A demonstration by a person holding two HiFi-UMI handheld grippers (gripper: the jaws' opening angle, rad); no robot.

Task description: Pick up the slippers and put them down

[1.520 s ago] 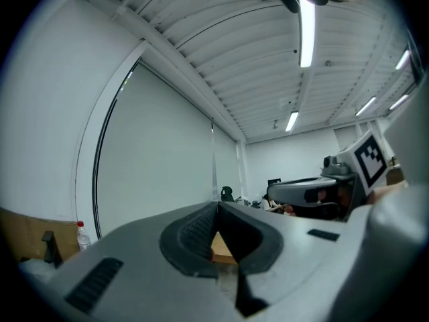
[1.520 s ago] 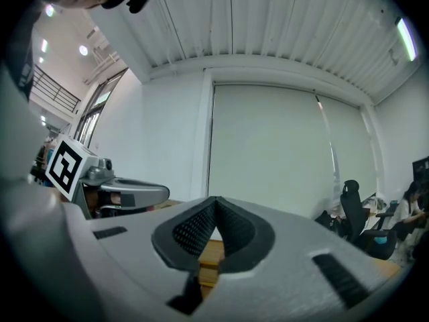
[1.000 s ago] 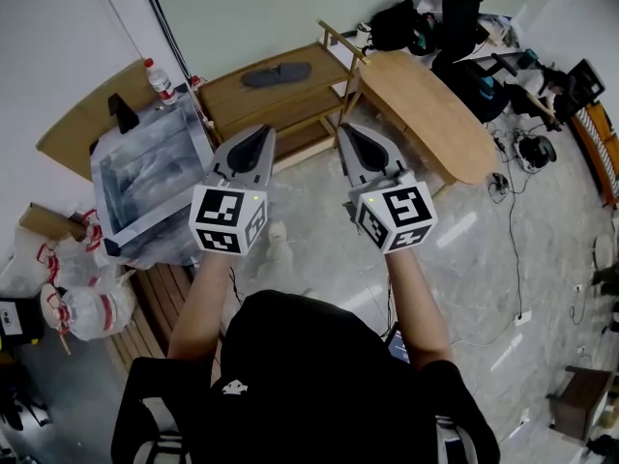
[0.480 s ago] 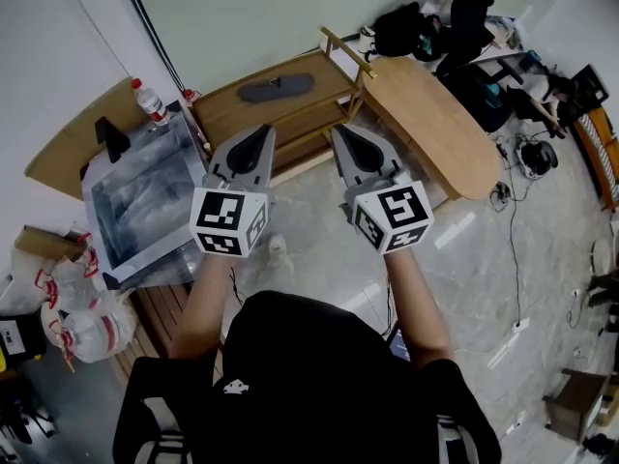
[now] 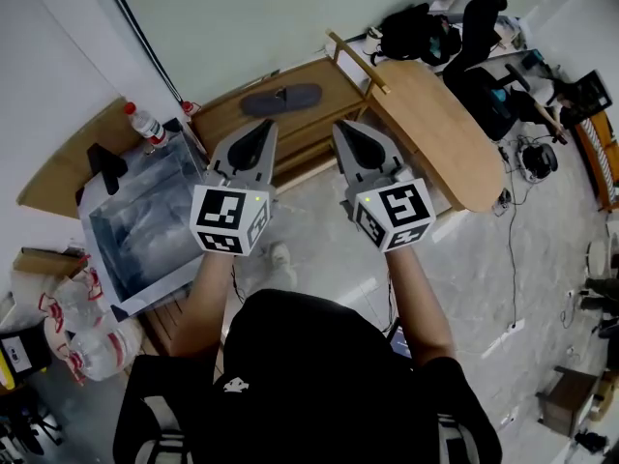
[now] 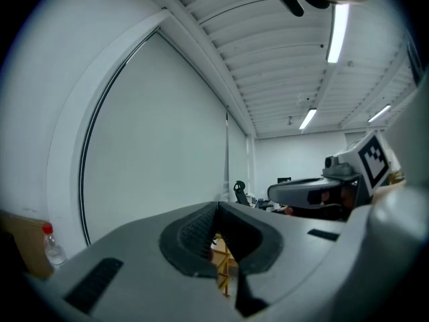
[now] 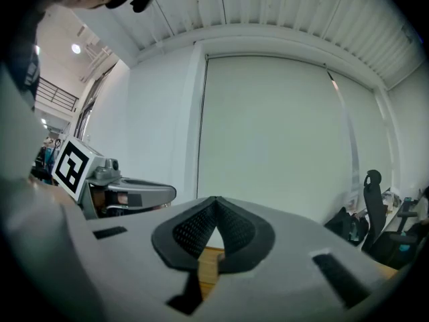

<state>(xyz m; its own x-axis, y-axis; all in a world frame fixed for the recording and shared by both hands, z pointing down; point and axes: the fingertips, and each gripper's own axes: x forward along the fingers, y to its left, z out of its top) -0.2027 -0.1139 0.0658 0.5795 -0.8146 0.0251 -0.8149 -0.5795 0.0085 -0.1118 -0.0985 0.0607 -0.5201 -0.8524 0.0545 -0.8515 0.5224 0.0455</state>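
Observation:
A pair of dark grey slippers (image 5: 280, 99) lies side by side on the top shelf of a low wooden rack (image 5: 324, 85) against the wall. In the head view my left gripper (image 5: 264, 127) and right gripper (image 5: 341, 128) are held level side by side, pointing at the rack and short of it. The slippers lie just beyond the left gripper's tip. Both are shut with nothing between the jaws. In the left gripper view the jaw tips of that gripper (image 6: 216, 208) meet, and the right gripper (image 6: 315, 192) shows beside it. The right gripper (image 7: 216, 201) is closed the same way in its own view.
A curved wooden board (image 5: 435, 133) stands right of the rack. Left of the rack are a metal bin lined with plastic (image 5: 145, 211) and a water bottle (image 5: 143, 122). Black bags (image 5: 426, 29) lie at the back right, cables (image 5: 513, 249) run across the floor, and tied sacks (image 5: 82, 341) sit at lower left.
Both grippers and the person have advanced together toward the rack. The slippers and rack now sit lower and closer in the head view. The jaws stay shut.

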